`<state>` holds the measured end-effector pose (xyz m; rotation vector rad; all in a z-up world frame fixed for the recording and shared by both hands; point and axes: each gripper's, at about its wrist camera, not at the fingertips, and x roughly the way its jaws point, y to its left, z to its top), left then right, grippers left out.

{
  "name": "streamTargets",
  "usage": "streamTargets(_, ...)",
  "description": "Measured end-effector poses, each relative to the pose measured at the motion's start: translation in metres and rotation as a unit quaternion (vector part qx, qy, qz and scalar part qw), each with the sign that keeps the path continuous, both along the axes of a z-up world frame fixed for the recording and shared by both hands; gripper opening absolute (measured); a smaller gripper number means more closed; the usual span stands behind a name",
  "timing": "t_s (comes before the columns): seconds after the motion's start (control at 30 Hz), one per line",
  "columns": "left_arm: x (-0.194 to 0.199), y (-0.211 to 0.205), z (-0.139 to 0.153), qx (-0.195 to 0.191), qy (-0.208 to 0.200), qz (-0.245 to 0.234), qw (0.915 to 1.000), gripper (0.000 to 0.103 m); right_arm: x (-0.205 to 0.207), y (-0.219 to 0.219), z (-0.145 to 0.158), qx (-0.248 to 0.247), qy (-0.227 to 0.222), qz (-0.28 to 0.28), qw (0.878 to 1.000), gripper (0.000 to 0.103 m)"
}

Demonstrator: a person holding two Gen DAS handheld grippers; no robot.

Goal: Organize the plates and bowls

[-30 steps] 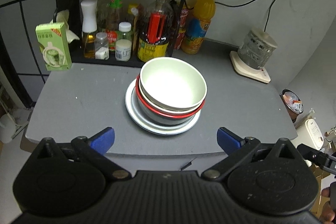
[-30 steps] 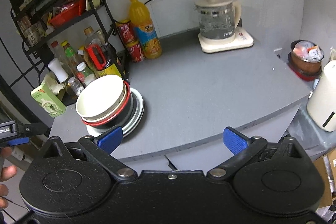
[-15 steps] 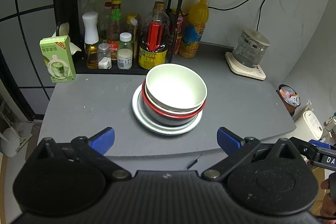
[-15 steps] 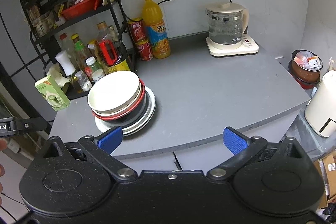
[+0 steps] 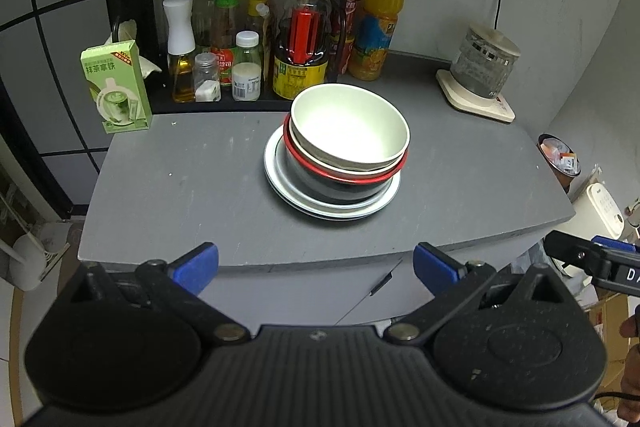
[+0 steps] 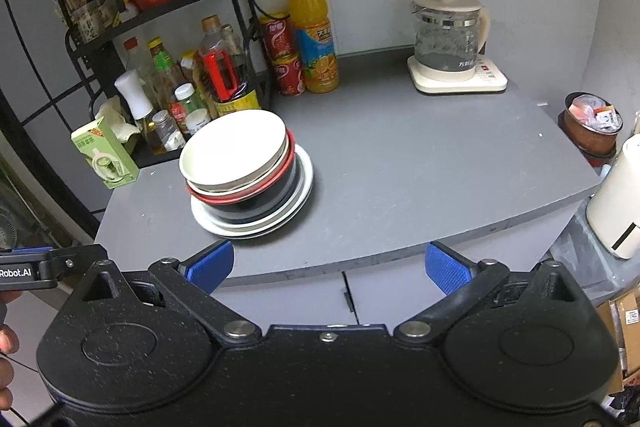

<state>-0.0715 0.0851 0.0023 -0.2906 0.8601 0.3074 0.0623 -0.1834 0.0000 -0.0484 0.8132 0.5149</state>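
The grey desk (image 5: 192, 187) carries most of the scene, with a black shelf rack (image 5: 120, 7) at its back left corner crowded with bottles and jars of oil, sauce and seasoning. A glass kettle (image 6: 448, 31) sits on its base at the far right, apparently with some water in it.

Near the middle of the desk stands the stack: a white plate (image 5: 304, 203) at the bottom, a dark bowl with a red rim (image 5: 340, 179) on it, and a cream bowl (image 5: 350, 125) nested on top, empty inside. The bowls sit a little off-centre on the plate and the top one looks slightly tilted.

These pieces are likely hard, smooth and breakable, so slippery under a pinch; the top bowl should be light, the whole stack heavy. The safest hold is probably the cream bowl's rim at its near edge, one pad inside and one outside, lifted straight up.

The left gripper (image 5: 316, 267) and right gripper (image 6: 327, 267) both hang off the desk's front edge, well apart from the stack, jaws spread wide and holding nothing.
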Motion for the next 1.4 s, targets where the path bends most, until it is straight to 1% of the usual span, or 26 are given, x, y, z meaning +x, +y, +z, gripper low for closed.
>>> streamTargets(0.17, 0.001, 0.005, -0.002, 0.001, 0.004, -0.003, 1.0000, 0.103, -0.002, 0.008, -0.001, -0.003, 0.001, 0.005, 1.000, 0.103)
streamTargets(0.4, 0.002, 0.012, 0.000, 0.007, -0.004, -0.003, 1.0000, 0.103, -0.001, 0.014, 0.003, -0.001, -0.004, 0.004, 1.000, 0.103)
streamTargets(0.7, 0.005, 0.014, 0.000, 0.007, -0.002, -0.011, 0.9999, 0.103, -0.001, 0.020, 0.004, -0.001, -0.008, 0.000, 1.000, 0.103)
streamTargets(1.0, 0.008, 0.012, -0.002, 0.007, 0.001, -0.025, 0.9997, 0.103, 0.000, 0.018, 0.004, -0.002, -0.008, -0.009, 1.000, 0.103)
streamTargets(1.4, 0.010, 0.009, -0.003, 0.004, 0.001, -0.031, 0.9995, 0.103, -0.003, 0.015, 0.004, -0.006, -0.011, -0.016, 1.000, 0.103)
